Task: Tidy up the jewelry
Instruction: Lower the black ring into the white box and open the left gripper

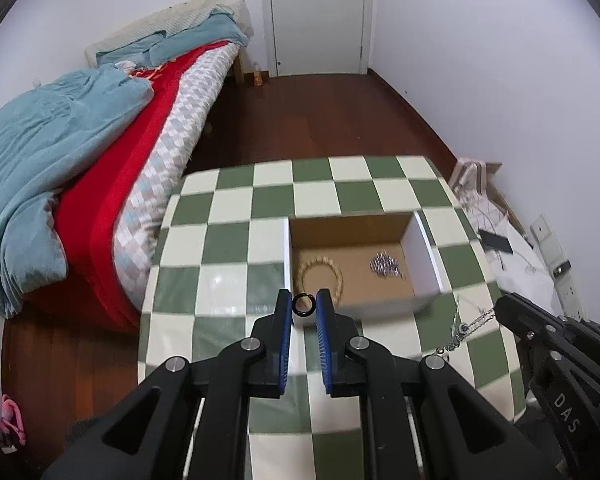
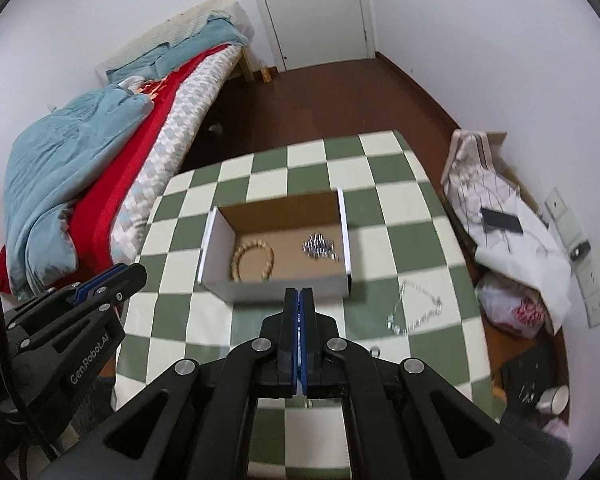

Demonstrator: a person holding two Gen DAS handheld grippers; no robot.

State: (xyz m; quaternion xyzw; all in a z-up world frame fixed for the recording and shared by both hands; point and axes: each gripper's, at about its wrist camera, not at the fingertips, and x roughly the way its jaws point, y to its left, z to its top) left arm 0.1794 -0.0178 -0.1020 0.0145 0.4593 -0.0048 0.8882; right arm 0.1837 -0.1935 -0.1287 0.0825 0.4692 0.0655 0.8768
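Left wrist view: the left gripper is closed on a small black ring, pinched between its blue pads just on the near side of the box's front wall.
Right wrist view: the right gripper is fully closed, pads touching; from here nothing shows between them.
Chain: in the left wrist view a silver chain hangs from the tip of the right gripper, so that gripper is judged to be pinching it. In the right wrist view a chain, judged the same one, shows over the counter to the right of the box.
Box: an open cardboard box sits on the checked green-and-white counter, near its middle.
Box contents: a beaded bracelet at the left, a silver cluster piece at the right, well apart.
Surroundings: a bed stands to the left of the counter.
Step in hand: carrying ring and chain toward the box, as judged.
Progress: two pieces already inside; two held.
Next move: bring each gripper over the open top, above a bare patch of the floor, then open.
Risk: the hanging chain may snag the box wall.
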